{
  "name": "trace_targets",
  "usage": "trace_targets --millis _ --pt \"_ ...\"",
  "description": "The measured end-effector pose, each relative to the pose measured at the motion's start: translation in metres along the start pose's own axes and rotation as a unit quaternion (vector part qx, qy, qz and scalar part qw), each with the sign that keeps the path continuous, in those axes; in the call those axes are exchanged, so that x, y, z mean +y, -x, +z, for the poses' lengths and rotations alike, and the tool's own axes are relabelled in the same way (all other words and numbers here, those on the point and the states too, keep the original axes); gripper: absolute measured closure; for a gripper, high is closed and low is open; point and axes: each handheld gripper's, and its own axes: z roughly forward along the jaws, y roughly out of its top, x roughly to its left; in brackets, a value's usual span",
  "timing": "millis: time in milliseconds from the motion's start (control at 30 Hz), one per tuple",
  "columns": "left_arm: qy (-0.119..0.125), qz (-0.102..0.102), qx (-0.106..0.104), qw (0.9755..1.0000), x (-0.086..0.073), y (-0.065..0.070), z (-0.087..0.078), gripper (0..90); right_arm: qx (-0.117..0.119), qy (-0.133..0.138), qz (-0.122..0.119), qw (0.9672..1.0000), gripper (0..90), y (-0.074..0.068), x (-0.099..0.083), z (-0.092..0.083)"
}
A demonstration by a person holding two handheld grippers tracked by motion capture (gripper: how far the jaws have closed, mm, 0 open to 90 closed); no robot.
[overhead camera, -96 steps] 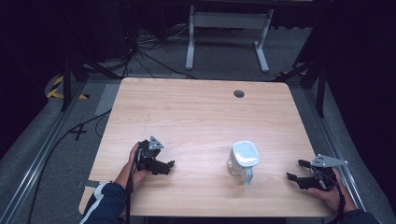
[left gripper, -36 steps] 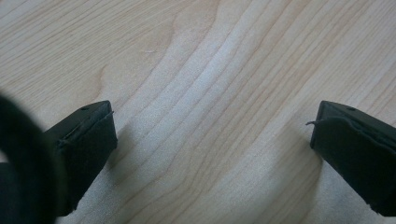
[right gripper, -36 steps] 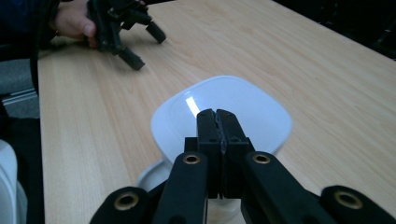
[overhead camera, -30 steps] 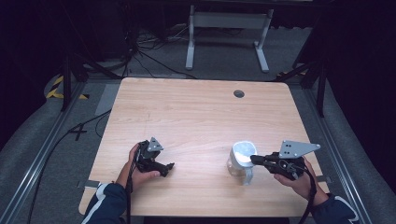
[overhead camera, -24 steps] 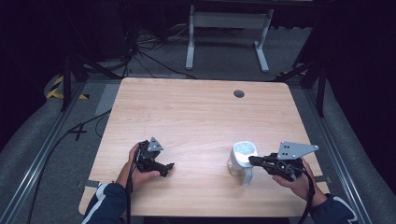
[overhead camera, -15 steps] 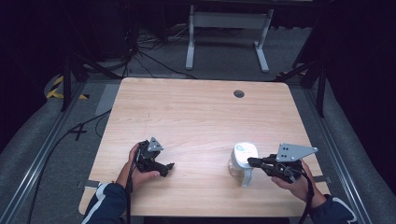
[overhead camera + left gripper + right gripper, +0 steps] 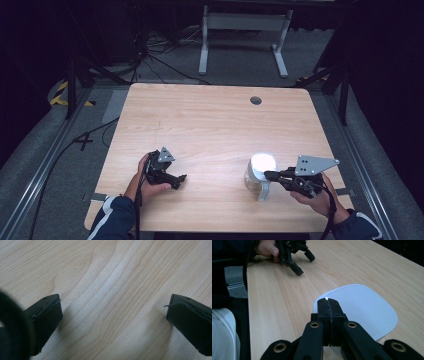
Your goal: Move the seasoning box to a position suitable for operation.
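A white-lidded clear jug (image 7: pixel 261 169) stands on the wooden table (image 7: pixel 215 125) near its front right edge. The right gripper (image 7: pixel 270 175), just right of the jug, has its jaws pressed together, touching it near the handle; whether anything is pinched between them I cannot tell. Well left of the jug, the left gripper (image 7: pixel 176 180) rests on the table, jaws spread wide and empty.

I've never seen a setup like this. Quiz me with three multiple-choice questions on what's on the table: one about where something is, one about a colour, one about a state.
1. Where does the lidded container stand?
A. near the table's far edge
B. near the person's edge, toward the right gripper
C. at the left hand

2. What colour is the container's lid?
A. white
B. red
C. black

3. How do the left gripper's jaws stand?
A. shut on the lid
B. open over bare table
C. holding a cable

Answers: 1 B, the high view shows it at the right gripper's tips. 2 A, it looks white in the right gripper view. 3 B, wood grain shows between the parted jaws.
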Motion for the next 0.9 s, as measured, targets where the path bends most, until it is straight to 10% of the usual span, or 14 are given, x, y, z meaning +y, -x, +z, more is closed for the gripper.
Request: trace_targets --millis 733,900 --pt "-0.007 0.001 0.003 1.0000 0.002 0.001 0.000 0.8 -0.001 0.006 -0.020 0.9998 90.0 -0.006 -0.004 -0.003" --pt "0.005 0.004 -0.019 0.9998 0.011 0.009 0.000 22.0 0.001 0.009 -0.021 0.9997 90.0 -0.007 -0.005 -0.004"
